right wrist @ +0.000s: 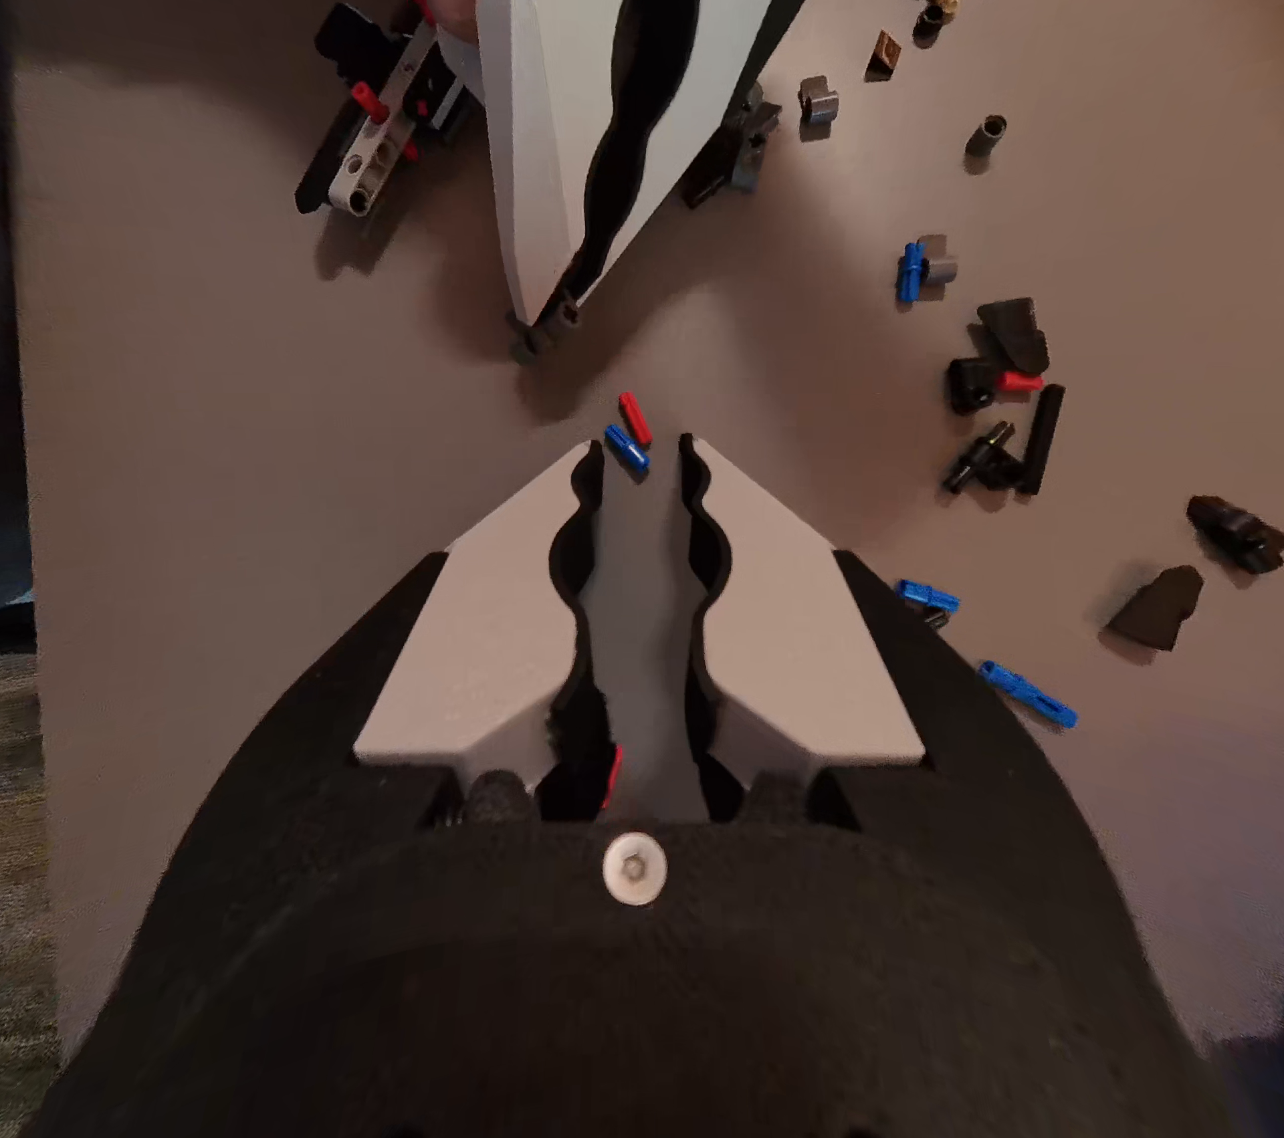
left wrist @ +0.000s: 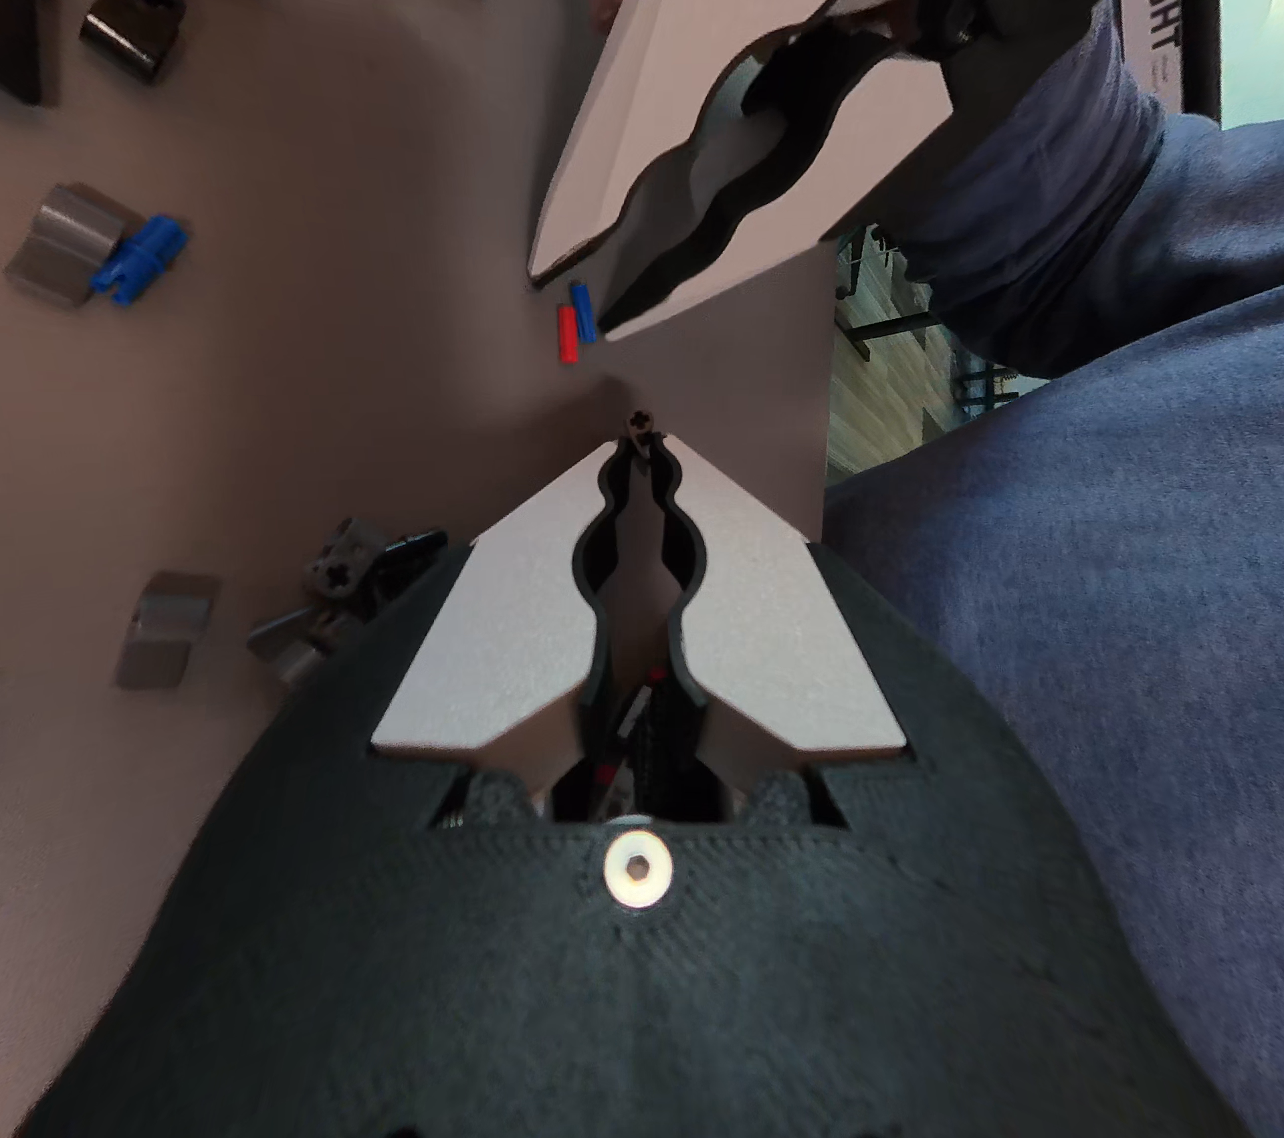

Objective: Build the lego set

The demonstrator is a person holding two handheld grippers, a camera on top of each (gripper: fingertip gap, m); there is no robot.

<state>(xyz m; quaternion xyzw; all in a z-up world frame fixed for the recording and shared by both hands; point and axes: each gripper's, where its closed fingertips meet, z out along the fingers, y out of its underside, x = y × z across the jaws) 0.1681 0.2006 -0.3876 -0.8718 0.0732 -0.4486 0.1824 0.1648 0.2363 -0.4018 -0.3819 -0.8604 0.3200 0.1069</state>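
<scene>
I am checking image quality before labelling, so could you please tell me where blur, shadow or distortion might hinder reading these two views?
Left wrist view: the grey pieces at lower left are blurred, the table edge bows from wide-angle distortion, and the left gripper darkens the table ahead. Right wrist view: sharper; soft shadows lie beneath the white beam assembly, and the red pin and blue pin stay crisp.

Dim, warm indoor light on both views. Soft broad shadows fall on table (right wrist: pixel 208 479) under grippers. Wide-angle lens bends edges strongly. Near gripper body blurred in foreground; loose pieces at left edge of left wrist view soft. Bright window patch top right, no glare.
</scene>
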